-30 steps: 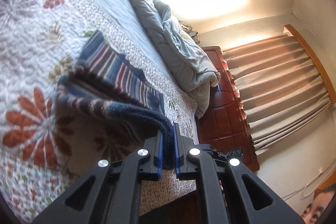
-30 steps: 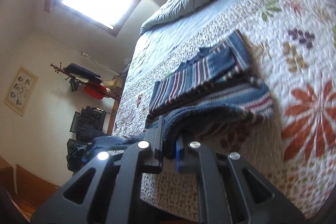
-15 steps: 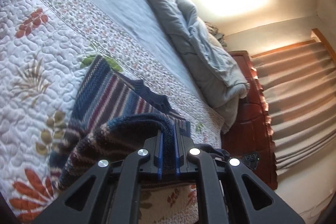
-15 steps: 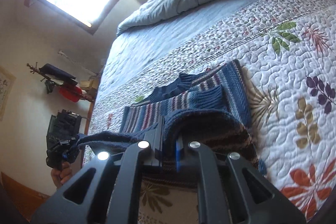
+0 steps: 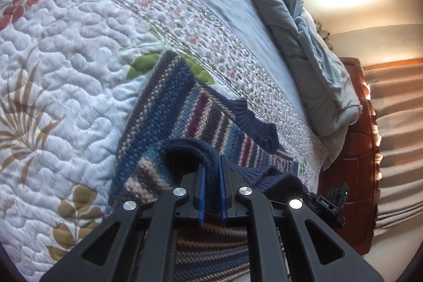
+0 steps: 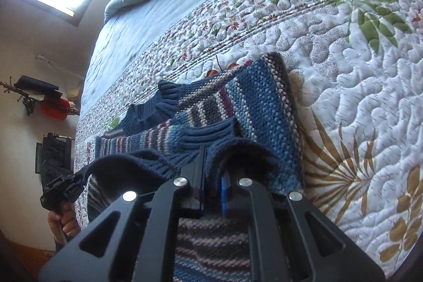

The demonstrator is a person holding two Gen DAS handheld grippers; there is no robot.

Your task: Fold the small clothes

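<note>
I had the blue, maroon and cream striped knitted sweater [image 5: 185, 107] mid-fold at frame centre on the white floral quilted bedspread [image 5: 66, 49]. My left gripper [image 5: 210, 192] and right gripper [image 6: 211, 176] each clenched its navy ribbed hem. I judged 1 move next: lay the hem near the collar, then release. No containers showed.
</note>
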